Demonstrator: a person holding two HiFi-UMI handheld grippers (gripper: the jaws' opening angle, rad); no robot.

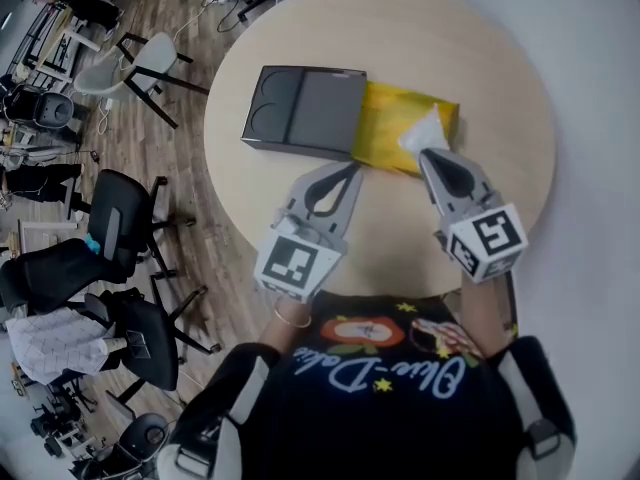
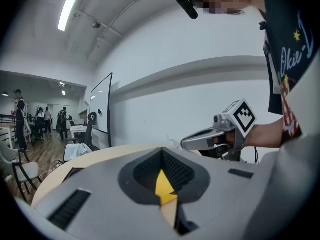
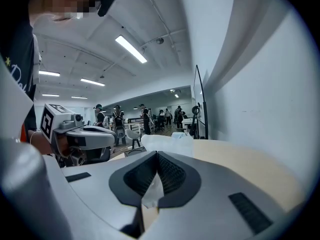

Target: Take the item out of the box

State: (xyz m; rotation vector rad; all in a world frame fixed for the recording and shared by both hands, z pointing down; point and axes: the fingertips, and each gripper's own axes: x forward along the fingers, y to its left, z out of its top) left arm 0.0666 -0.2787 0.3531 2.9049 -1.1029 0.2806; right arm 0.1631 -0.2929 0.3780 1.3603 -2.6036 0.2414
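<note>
A flat dark grey box (image 1: 300,111) lies on the round beige table (image 1: 400,28). A shiny yellow pack (image 1: 390,123) sticks out of its right end, with a white crumpled wrapping (image 1: 428,130) on the pack's right part. My left gripper (image 1: 352,166) reaches the pack's near edge and is shut on a yellow flap (image 2: 164,186). My right gripper (image 1: 425,153) is shut on the white wrapping (image 3: 150,196), which shows between its jaws. Each gripper appears in the other's view: the right gripper (image 2: 220,136) and the left gripper (image 3: 80,136).
Several black and white office chairs (image 1: 120,238) stand on the wooden floor left of the table. The table's near edge (image 1: 380,283) runs just under my grippers. A white wall lies to the right. People (image 3: 117,119) stand far off in the room.
</note>
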